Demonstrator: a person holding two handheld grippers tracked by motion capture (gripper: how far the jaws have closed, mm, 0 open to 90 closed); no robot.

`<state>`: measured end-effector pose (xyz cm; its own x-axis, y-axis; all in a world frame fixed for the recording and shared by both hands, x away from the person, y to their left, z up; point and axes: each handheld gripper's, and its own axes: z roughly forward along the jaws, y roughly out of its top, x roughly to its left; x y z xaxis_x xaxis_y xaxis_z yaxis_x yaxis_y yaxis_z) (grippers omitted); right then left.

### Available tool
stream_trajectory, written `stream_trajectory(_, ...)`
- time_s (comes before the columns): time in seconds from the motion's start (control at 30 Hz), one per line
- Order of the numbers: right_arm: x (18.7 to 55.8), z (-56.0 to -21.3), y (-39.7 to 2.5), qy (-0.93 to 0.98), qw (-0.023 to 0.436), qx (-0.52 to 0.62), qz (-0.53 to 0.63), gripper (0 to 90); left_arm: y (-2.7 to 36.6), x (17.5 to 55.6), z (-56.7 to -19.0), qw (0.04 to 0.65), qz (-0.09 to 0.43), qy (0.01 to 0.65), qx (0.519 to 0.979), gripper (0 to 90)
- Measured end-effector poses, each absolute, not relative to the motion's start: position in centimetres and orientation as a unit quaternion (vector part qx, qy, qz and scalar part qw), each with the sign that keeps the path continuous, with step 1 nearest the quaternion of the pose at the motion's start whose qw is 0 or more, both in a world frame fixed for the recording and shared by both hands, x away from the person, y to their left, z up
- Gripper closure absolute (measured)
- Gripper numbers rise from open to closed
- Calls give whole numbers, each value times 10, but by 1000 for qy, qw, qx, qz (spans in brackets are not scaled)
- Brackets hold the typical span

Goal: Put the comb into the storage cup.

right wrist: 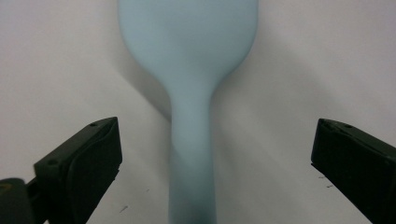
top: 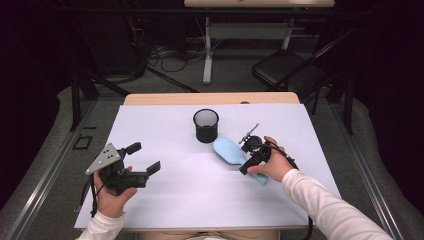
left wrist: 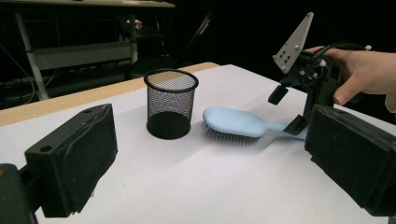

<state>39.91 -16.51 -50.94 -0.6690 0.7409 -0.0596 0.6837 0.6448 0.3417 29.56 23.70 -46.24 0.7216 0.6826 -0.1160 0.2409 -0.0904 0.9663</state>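
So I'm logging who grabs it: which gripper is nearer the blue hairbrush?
Right. The right gripper is over the hairbrush handle, fingers open either side. The left gripper is well off to its left, apart.

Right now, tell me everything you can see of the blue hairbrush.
The hairbrush is pale blue, smooth and plastic-looking, with an oval head narrowing to a slim handle. It lies bristles down on the white table, right beside the black mesh cup. The right gripper straddles its handle with jaws open, not yet closed on it.

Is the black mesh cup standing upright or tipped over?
Upright: the mesh cup stands on its base, open rim up, beside the blue hairbrush.
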Motion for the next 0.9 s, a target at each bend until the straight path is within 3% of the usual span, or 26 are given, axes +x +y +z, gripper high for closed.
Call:
stream_trajectory(0.43, 412, -526, -157, 913, 98, 373, 132, 79, 238, 296, -463, 593, 186, 323, 714, 25)
stream_trajectory(0.9, 414, -529, -152, 920, 87, 360, 130, 258, 238, 296, -463, 593, 187, 322, 714, 26)
